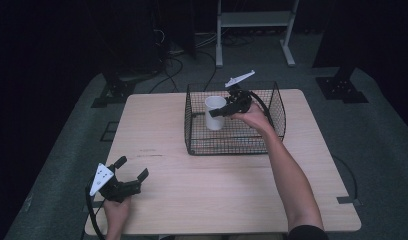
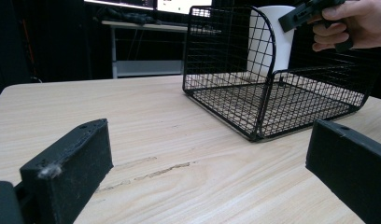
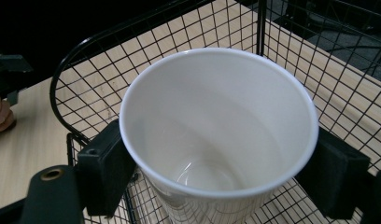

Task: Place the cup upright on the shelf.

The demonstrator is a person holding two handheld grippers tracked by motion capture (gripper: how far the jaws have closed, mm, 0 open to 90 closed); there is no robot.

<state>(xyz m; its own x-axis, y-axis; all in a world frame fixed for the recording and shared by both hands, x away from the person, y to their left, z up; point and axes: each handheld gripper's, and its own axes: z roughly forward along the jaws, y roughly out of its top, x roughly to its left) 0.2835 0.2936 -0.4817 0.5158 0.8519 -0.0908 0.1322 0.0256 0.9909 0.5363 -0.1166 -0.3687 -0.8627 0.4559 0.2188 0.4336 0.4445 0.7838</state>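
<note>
An empty white cup (image 1: 213, 122) is upright inside the black wire basket (image 1: 232, 150), towards its back left. My right gripper (image 1: 218, 111) reaches in over the basket's right side and is shut on it. In the right gripper view the two black jaws press on opposite sides of the white cup (image 3: 216, 140) just under its rim. Whether the cup's base touches the basket floor I cannot tell. My left gripper (image 1: 132, 167) rests low over the table's front left corner, open with nothing between its jaws. The left gripper view has the white cup (image 2: 272, 42) behind the mesh.
The wire basket (image 2: 268, 112) stands on the far middle of the wooden table (image 1: 202, 190). Beyond the table are a white frame stand (image 1: 254, 30), black stands and cables on the floor.
</note>
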